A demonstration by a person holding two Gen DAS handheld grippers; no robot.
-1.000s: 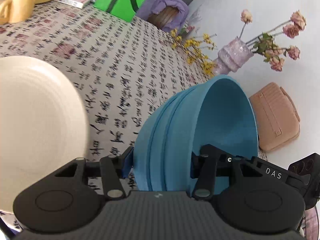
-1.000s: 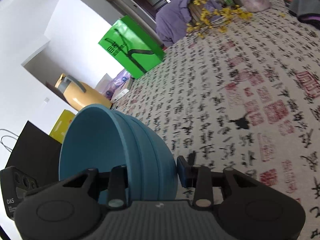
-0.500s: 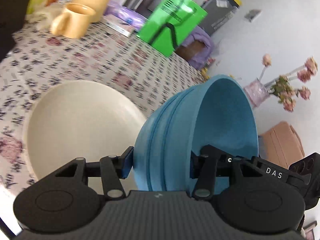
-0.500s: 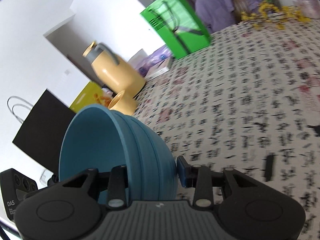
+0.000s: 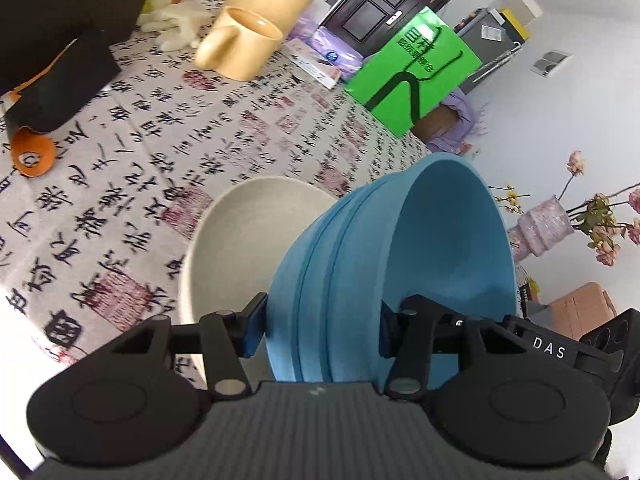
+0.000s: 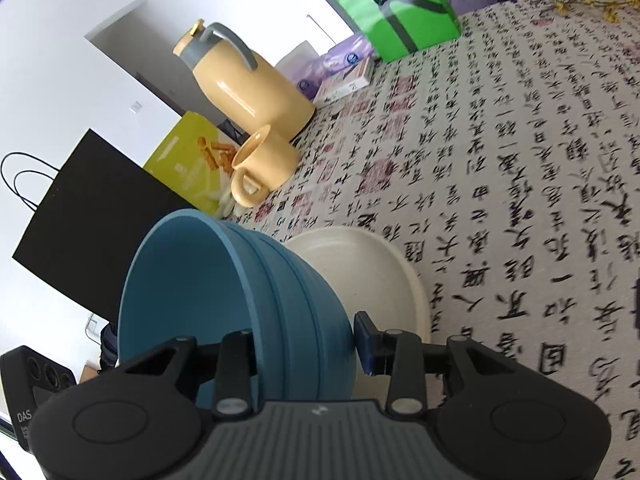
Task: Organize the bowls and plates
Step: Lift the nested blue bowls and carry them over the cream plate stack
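Observation:
A stack of nested blue bowls (image 5: pixel 392 260) hangs tilted above the table, open side turned away from the cream plate. My left gripper (image 5: pixel 320 332) is shut on the stack's wall, one blue pad outside and the other finger inside the bowl. In the right wrist view the same blue bowls (image 6: pixel 240 300) sit in my right gripper (image 6: pixel 304 348), shut on the opposite side of the rim. The cream plate (image 5: pixel 240 232) lies flat on the calligraphy tablecloth just beyond and below the bowls; in the right wrist view the cream plate (image 6: pixel 372 268) lies beside them.
A yellow mug (image 6: pixel 260 164) and a yellow jug (image 6: pixel 248 84) stand beyond the plate. A black bag (image 6: pixel 92 216), a green bag (image 5: pixel 416 68) and tissue packs (image 6: pixel 344 64) line the far edge. A vase of flowers (image 5: pixel 544 228) stands to the right.
Both grippers have carried the blue bowls across the table toward the cream plate. The plate has shifted from the left edge to the middle of the left view and has entered the right view.

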